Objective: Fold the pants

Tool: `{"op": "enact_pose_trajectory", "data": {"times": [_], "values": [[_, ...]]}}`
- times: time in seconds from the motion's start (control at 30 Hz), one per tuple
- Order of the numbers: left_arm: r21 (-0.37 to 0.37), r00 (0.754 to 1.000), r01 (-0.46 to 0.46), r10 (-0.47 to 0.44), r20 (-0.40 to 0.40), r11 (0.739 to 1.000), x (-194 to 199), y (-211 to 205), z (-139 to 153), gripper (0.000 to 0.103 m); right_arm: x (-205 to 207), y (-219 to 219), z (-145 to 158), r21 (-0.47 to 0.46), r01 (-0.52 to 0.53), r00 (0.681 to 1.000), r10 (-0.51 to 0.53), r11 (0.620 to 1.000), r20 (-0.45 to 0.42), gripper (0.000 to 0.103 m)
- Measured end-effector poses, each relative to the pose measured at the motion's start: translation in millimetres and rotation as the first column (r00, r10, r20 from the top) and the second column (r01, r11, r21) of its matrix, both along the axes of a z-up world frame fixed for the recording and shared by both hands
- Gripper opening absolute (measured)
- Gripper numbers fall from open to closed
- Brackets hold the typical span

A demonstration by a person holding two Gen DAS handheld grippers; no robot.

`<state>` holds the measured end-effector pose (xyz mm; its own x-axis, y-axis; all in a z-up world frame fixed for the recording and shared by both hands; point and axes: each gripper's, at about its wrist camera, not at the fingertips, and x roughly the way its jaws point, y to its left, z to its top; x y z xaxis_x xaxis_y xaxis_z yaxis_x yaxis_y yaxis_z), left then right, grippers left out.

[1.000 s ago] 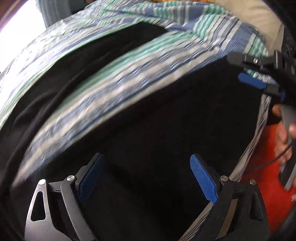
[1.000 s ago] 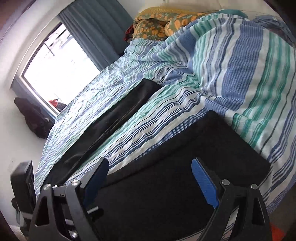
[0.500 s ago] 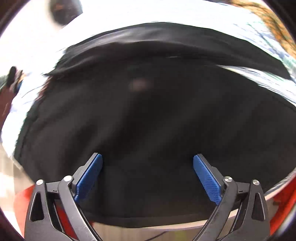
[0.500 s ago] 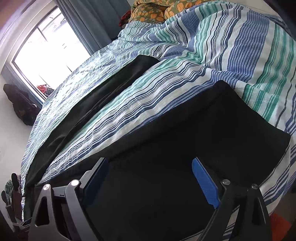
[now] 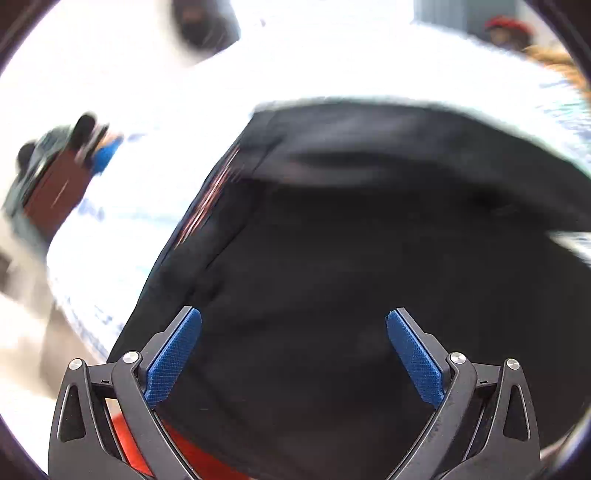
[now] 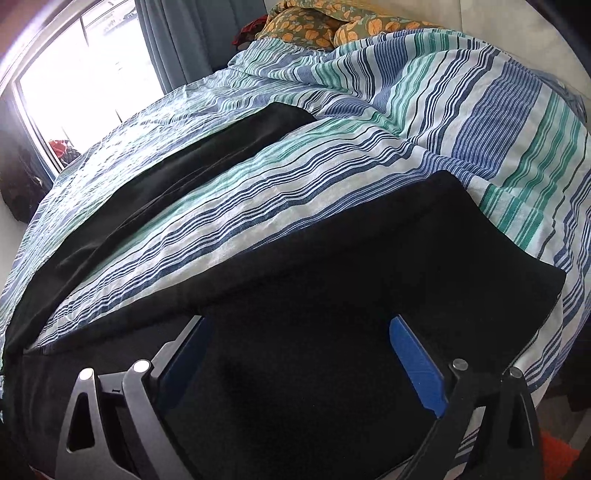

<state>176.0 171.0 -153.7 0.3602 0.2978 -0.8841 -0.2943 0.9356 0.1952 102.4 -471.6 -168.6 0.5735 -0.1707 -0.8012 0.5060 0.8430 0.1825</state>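
The left gripper [image 5: 293, 350] hangs over the black pants [image 5: 369, 258], tilted downward. Its jaws stand wide with only flat dark cloth under the gap, and the blue pads [image 5: 173, 356] press on nothing. This view is blurred and washed out by glare. To the left of the pants the bedsheet [image 5: 110, 229] shows almost white, and a dark edge of the pants with a seam runs up from the lower left toward the top of the picture. A strip of orange [image 5: 192, 454] shows below the hem of the cloth, between the gripper's arms. At the far left edge a blurred brown and blue shape cannot be made out.

The right gripper [image 6: 299, 354] is also angled down over the pants [image 6: 332, 295], which lie spread on the bed. Its jaws have just been opening and stand wide, with nothing clamped between them; the blue pad [image 6: 415, 363] on the right side is clear of the cloth's edge. From this view one leg [image 6: 166, 184] stretches off to the upper left toward the window [image 6: 81, 74], and the other leg lies nearer, directly under the gripper, the two separated by a band of the striped blue, green and white bedsheet [image 6: 295, 184]. Beyond the sheet, at the top, lies an orange-patterned pillow [image 6: 332, 26].
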Motion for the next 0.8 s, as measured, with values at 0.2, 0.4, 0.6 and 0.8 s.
{"op": "enact_pose_trajectory", "data": {"times": [0.2, 0.4, 0.6, 0.8], "values": [[-0.231, 0.982, -0.043, 0.084, 0.17, 0.972, 4.2, 30.6, 37.9, 0.1, 1.0, 0.9, -1.4, -0.01, -0.016, 1.0, 0.016, 1.0, -0.005, 0.098], [-0.157, 0.976, 0.092, -0.058, 0.21, 0.983, 77.8, 4.0, 53.0, 0.101, 3.8, 0.3, -1.8, -0.013, -0.021, 1.0, 0.021, 1.0, -0.012, 0.1], [-0.199, 0.996, -0.038, 0.053, 0.07, 0.979, 71.6, 20.1, 0.5, 0.101, -1.2, -4.0, -0.9, 0.012, -0.024, 1.0, 0.024, 1.0, 0.009, 0.1], [-0.229, 0.979, 0.043, 0.004, 0.203, 0.972, 78.4, -12.4, 53.3, 0.1, 0.5, 0.0, -2.4, -0.013, -0.044, 0.999, 0.044, 0.999, -0.009, 0.1]]}}
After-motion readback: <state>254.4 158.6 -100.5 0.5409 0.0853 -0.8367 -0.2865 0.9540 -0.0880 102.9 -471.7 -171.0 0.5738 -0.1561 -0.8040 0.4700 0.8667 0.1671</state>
